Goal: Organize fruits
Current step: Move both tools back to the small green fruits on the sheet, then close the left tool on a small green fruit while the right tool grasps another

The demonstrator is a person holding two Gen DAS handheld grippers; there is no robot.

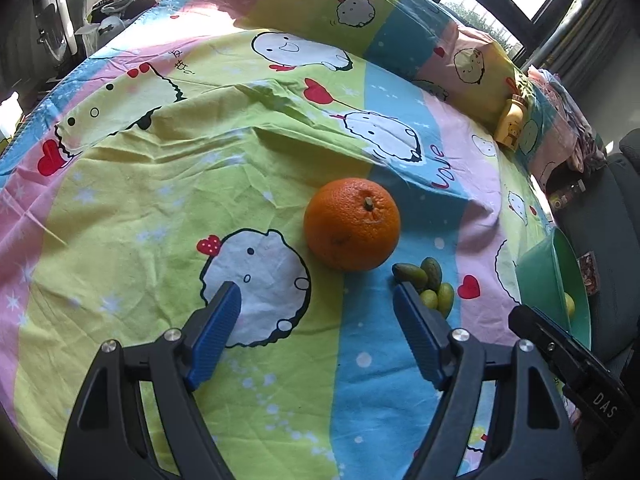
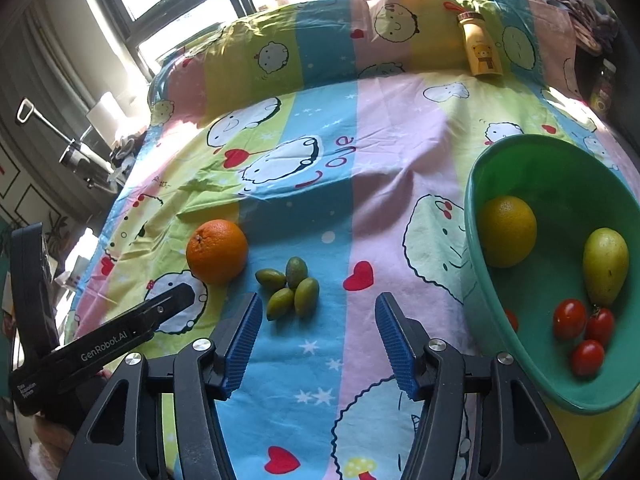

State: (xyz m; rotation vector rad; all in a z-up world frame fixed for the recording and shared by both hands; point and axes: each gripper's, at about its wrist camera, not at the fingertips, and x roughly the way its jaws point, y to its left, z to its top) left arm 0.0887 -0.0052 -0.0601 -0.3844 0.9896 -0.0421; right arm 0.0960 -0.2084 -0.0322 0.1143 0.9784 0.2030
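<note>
An orange [image 1: 352, 224] lies on the patterned bedsheet, just ahead of my open left gripper [image 1: 316, 300]; it also shows in the right wrist view [image 2: 217, 250]. Several small green olive-like fruits [image 2: 289, 286] lie beside it, partly hidden behind my left gripper's right finger in the left wrist view [image 1: 430, 284]. My right gripper [image 2: 318, 312] is open and empty, just right of the green fruits. A green bowl [image 2: 500, 160] at right holds a yellow citrus [image 2: 507, 230], a yellow-green pear [image 2: 605, 266] and several cherry tomatoes [image 2: 580, 332].
A yellow bear-print bottle [image 2: 482, 46] leans against the pillow at the back; it also shows in the left wrist view [image 1: 512, 124]. The bowl's rim [image 1: 560, 264] shows at the right edge of the left wrist view. The left gripper's body [image 2: 120, 336] reaches in from the left.
</note>
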